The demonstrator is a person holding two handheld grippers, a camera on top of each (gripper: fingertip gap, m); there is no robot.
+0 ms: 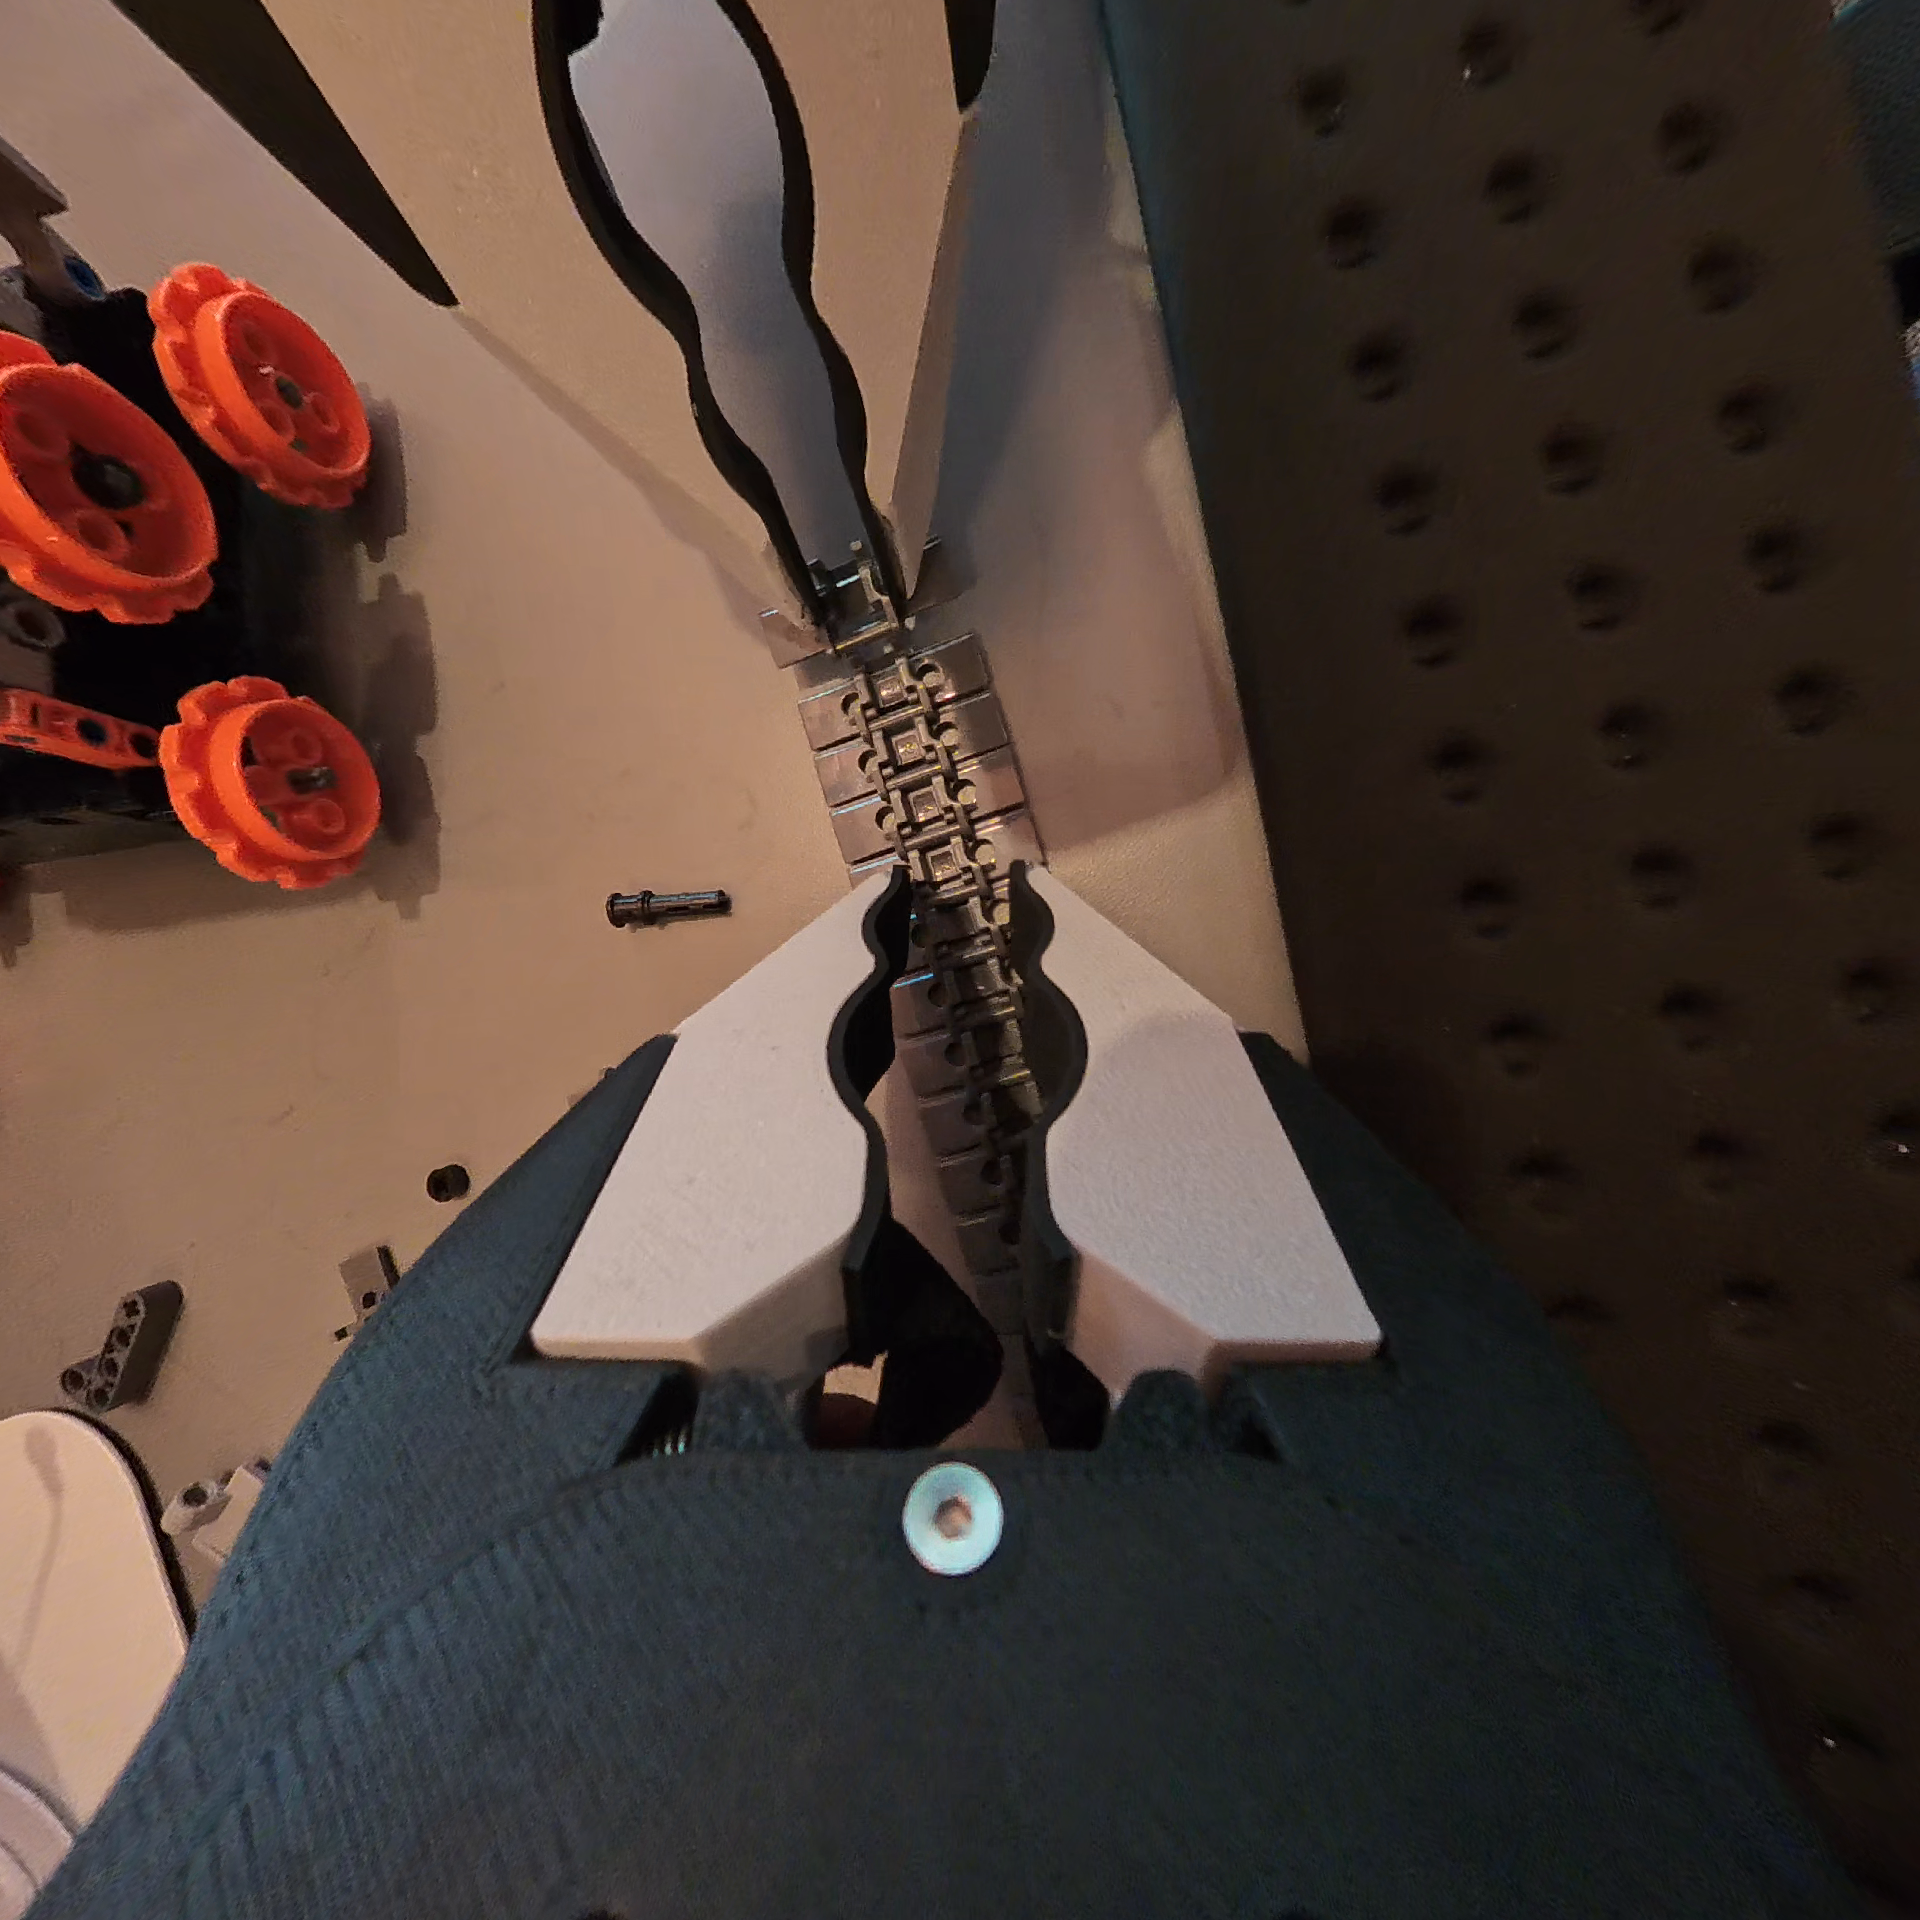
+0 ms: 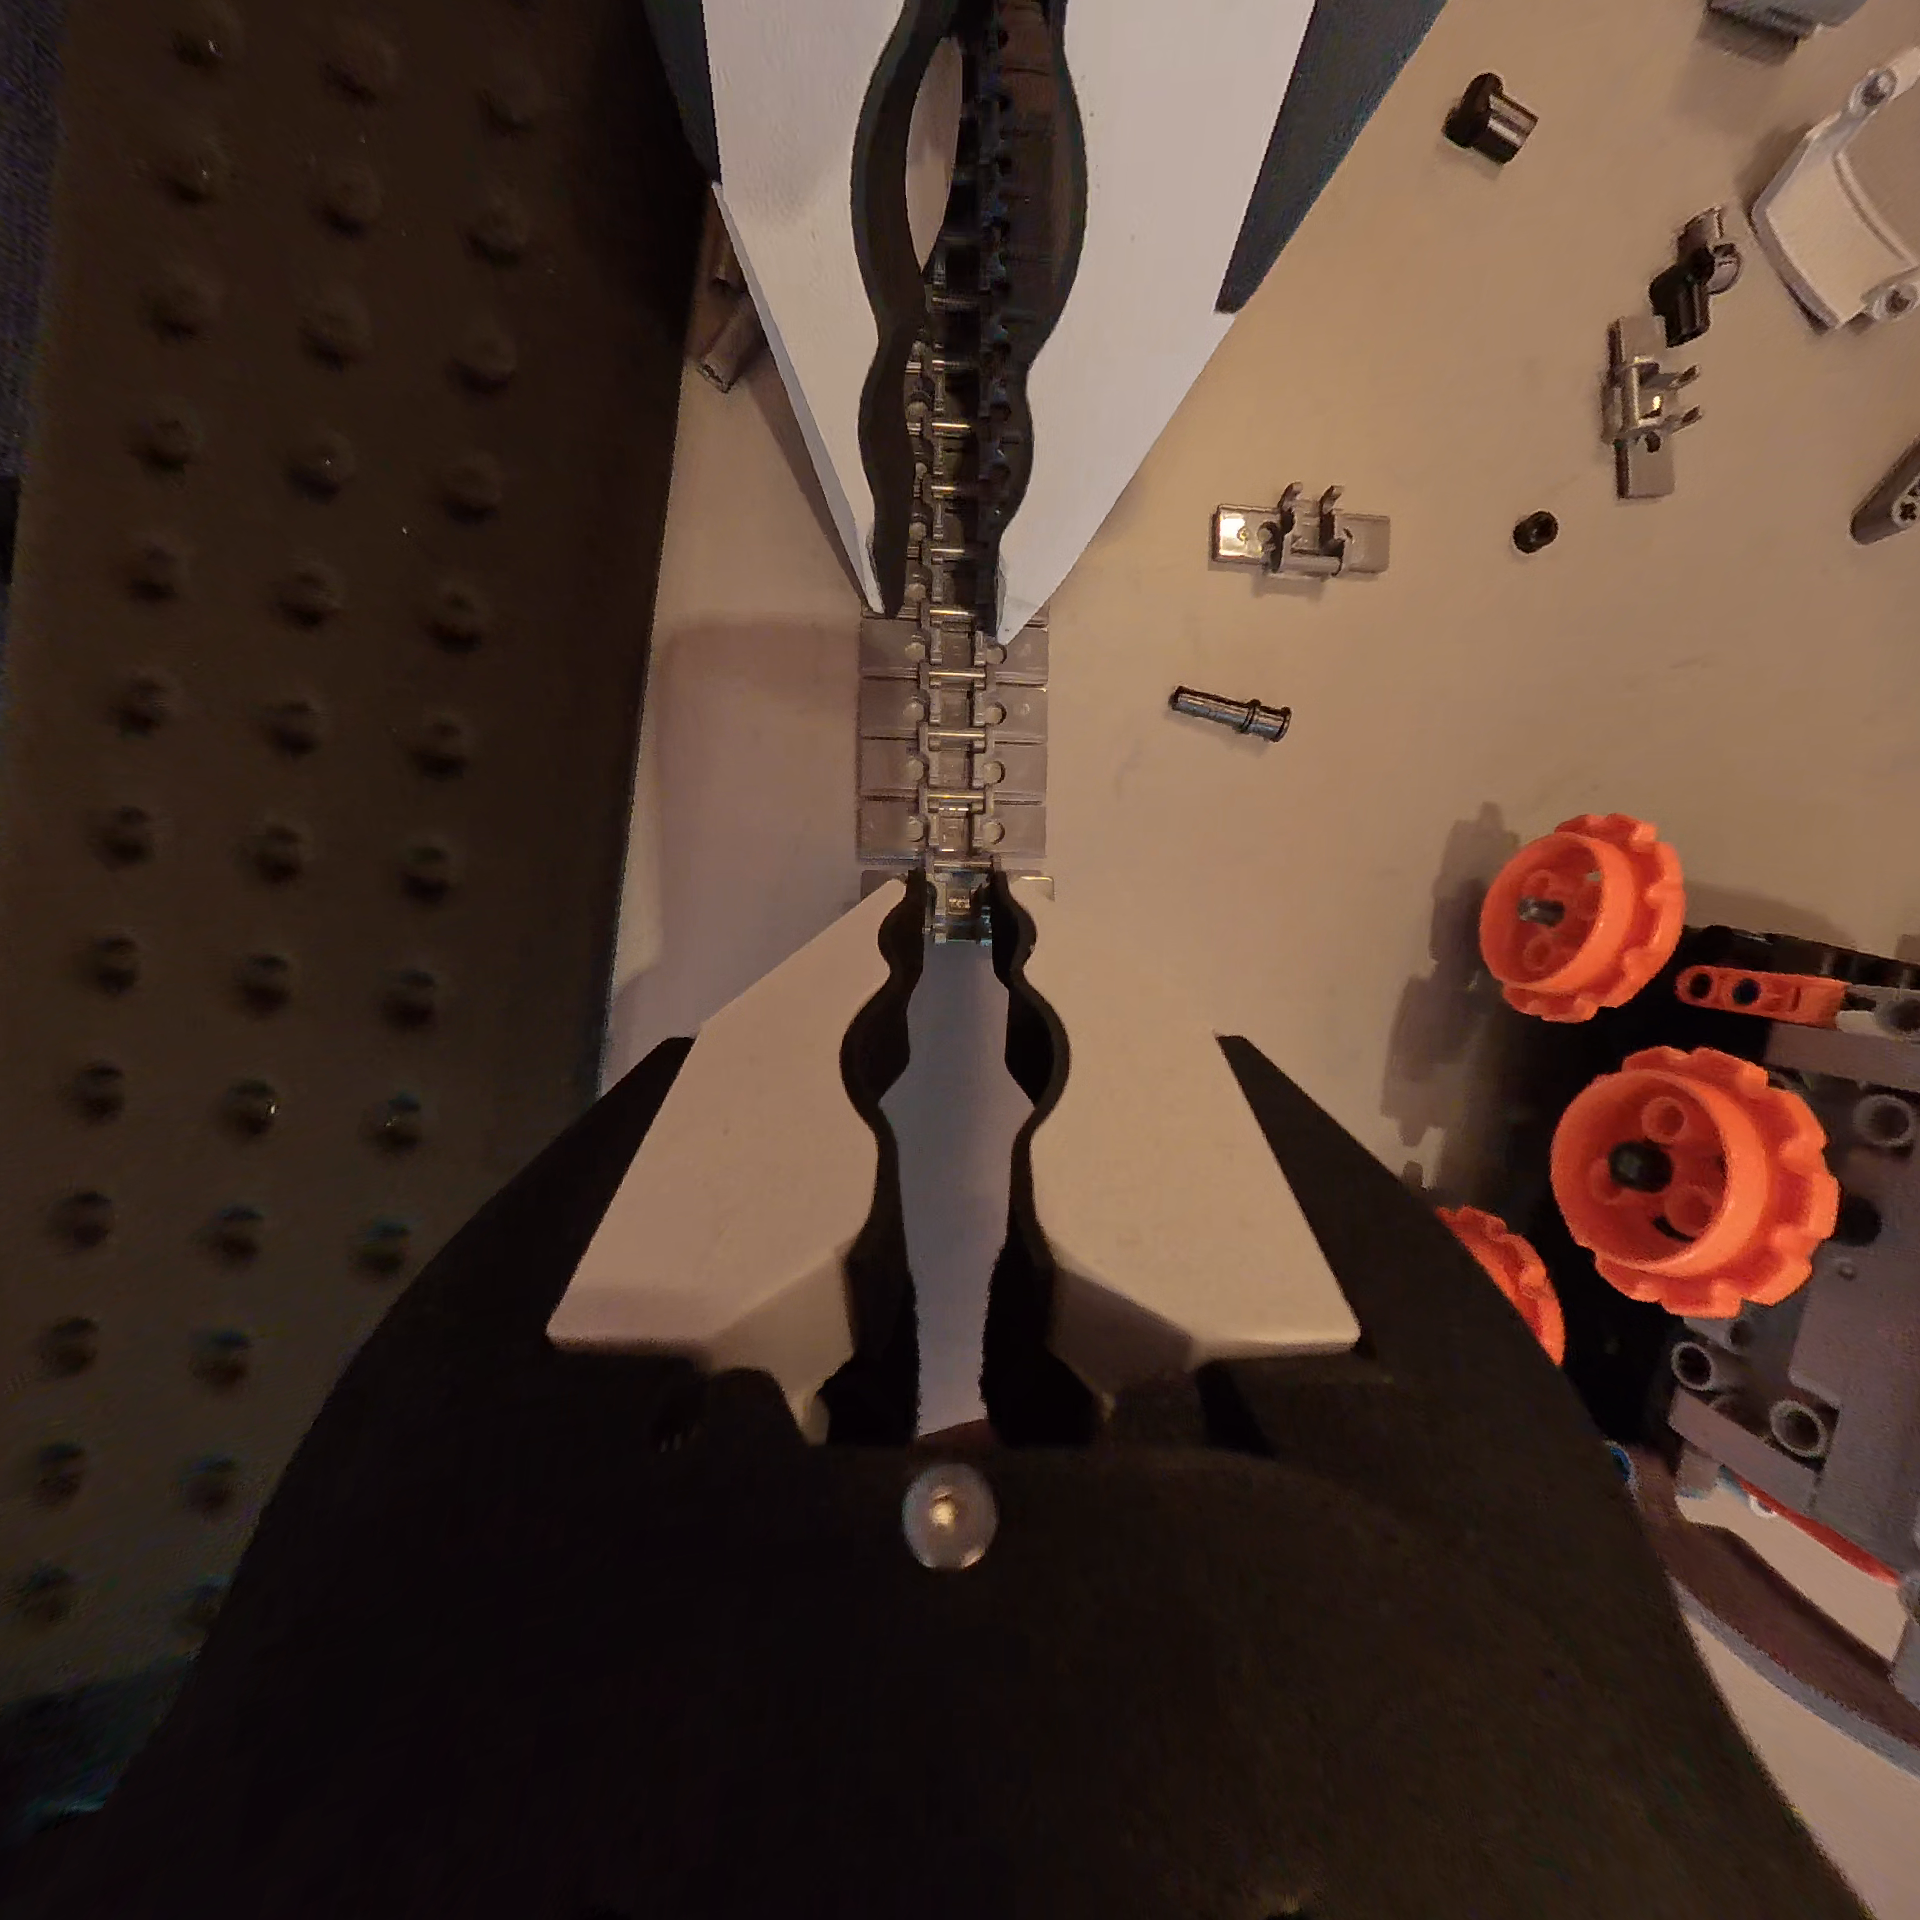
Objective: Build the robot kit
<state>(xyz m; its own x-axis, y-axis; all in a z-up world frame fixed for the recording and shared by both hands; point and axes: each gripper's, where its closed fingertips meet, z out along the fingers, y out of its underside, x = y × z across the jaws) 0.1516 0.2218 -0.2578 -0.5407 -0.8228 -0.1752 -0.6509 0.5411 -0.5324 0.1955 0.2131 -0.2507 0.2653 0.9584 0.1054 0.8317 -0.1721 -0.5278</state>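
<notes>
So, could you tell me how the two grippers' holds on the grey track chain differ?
The left gripper has the track chain running back between its fingers, several links deep; the right gripper pinches only the end link at its tips. Both are shut on the chain, facing each other above the table.

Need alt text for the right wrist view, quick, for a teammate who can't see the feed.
The right hand-held gripper pinches the end link of a grey tread chain, whose far length runs between the fingers of the left hand-held gripper opposite. Loose grey links, a black pin and an orange-wheeled model lie to the right on the pale table; a dark studded baseplate lies left.
</notes>
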